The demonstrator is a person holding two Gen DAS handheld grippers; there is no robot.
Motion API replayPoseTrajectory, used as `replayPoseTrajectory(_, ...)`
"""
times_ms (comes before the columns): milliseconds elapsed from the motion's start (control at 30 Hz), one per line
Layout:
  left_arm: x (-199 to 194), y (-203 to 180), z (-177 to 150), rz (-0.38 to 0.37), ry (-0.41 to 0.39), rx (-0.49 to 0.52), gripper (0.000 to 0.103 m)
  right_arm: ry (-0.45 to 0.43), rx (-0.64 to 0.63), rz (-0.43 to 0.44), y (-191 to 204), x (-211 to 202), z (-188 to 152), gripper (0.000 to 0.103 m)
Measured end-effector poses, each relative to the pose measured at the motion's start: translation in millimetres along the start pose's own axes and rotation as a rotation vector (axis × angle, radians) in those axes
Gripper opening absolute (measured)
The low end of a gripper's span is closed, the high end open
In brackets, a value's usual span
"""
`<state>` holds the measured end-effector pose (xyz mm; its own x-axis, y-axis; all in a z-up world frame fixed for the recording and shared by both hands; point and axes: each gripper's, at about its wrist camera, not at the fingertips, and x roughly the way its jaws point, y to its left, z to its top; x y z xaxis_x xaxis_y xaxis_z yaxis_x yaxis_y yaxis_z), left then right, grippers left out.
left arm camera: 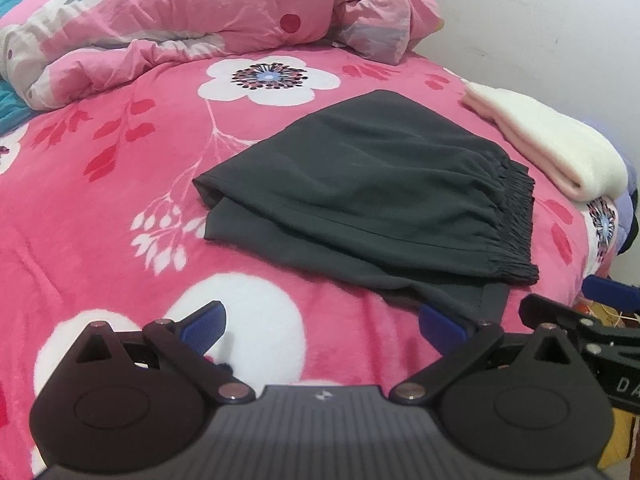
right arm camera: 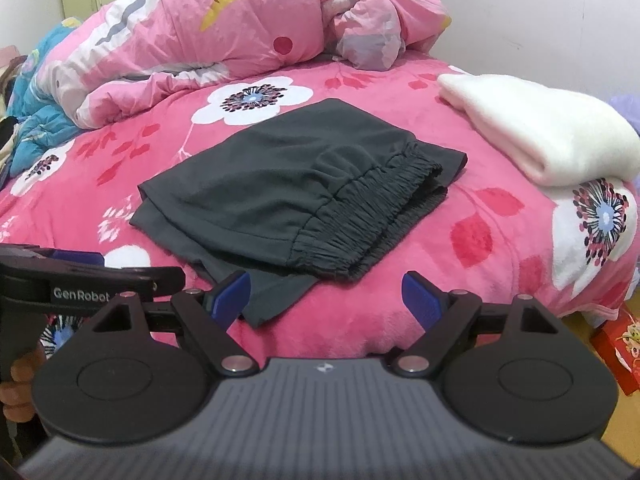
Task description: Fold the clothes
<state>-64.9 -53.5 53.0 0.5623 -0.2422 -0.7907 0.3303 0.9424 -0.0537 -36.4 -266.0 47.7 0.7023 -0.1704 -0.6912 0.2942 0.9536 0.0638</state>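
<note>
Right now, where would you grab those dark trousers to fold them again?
Probably the elastic waistband, pinched from the near bed edge. It is the thickest, gathered part of the trousers and faces the open right gripper.

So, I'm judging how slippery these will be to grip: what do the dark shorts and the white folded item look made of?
The dark shorts look like thin, smooth woven synthetic with a matte finish: soft drape, fine creases, gathered elastic waistband. The white folded item looks like thick fleece or plush: fuzzy surface, rounded bulky fold. Both are guesses from appearance.
</note>
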Motion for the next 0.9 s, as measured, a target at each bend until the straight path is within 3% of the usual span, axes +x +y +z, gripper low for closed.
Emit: replayPoseTrajectory(900, 5.5, -0.4, 0.2, 0.023, 0.014, -0.025, 0.103, 0.015, -0.037, -0.016, 2.8, 1.6, -3.6, 0.083)
